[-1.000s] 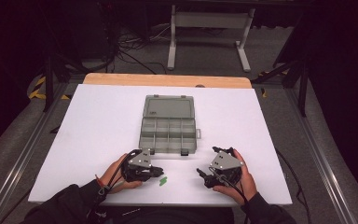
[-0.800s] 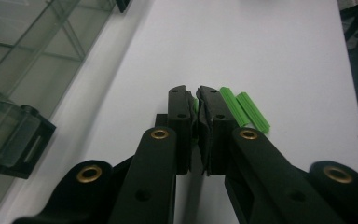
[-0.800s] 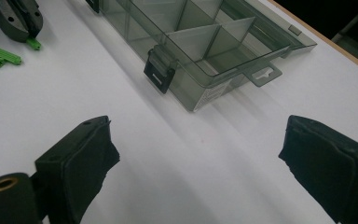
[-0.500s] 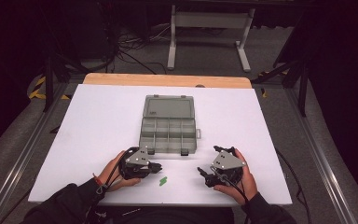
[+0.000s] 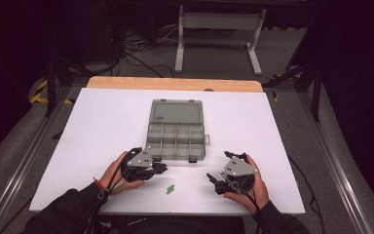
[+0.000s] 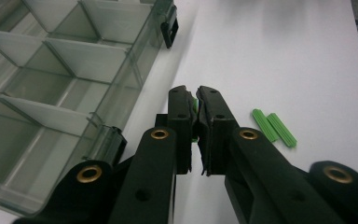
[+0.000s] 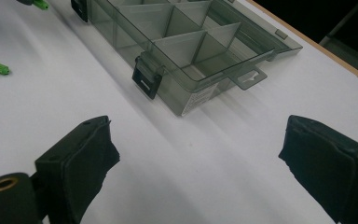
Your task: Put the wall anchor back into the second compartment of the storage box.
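White table (image 5: 102, 122) fills the high view, with dark floor around it. An open grey box (image 5: 176, 131) sits in the middle. The left gripper (image 5: 159, 167) is just by the box's near edge. The right gripper (image 5: 212, 179) is farther off to the side.

From the left gripper view, its jaws are almost closed on a small green piece (image 6: 195, 106). The box is right beside them. Two green plugs (image 6: 274, 127) lie on the other side.

From the right gripper view, its jaws are wide apart and hold nothing.
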A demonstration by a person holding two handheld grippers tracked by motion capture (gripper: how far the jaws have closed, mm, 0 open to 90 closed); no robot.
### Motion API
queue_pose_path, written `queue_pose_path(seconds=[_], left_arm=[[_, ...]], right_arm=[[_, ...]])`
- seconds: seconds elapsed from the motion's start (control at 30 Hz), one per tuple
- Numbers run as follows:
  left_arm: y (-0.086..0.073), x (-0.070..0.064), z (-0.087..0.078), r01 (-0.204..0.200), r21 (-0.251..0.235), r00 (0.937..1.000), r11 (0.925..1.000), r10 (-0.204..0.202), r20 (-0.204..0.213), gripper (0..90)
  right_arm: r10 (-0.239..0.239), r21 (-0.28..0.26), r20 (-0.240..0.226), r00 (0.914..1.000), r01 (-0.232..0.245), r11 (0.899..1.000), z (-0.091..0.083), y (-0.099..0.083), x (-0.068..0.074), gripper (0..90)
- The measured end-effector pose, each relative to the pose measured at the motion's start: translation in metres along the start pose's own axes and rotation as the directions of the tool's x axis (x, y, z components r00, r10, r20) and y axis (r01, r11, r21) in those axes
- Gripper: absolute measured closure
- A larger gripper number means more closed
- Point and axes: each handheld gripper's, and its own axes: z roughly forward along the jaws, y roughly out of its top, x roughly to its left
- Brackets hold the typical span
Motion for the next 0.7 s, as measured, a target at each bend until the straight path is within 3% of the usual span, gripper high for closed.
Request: queue_pose_path(seconds=[0.23, 0.7], left_arm=[[0.005, 0.003, -0.007, -0.018, -0.018, 0.9996, 0.9997, 0.018, -0.021, 84.3], [0.013, 0.015, -0.014, -0.018, -0.065, 0.9971, 0.9977, 0.013, -0.075, 84.3]], right_arm=[[0.003, -0.019, 0.003, 1.0, -0.003, 1.0, -0.002, 0.0, 0.0, 8.6], [0.012, -0.047, 0.003, 0.9999, -0.012, 0.999, -0.004, 0.001, -0.001, 7.9]])
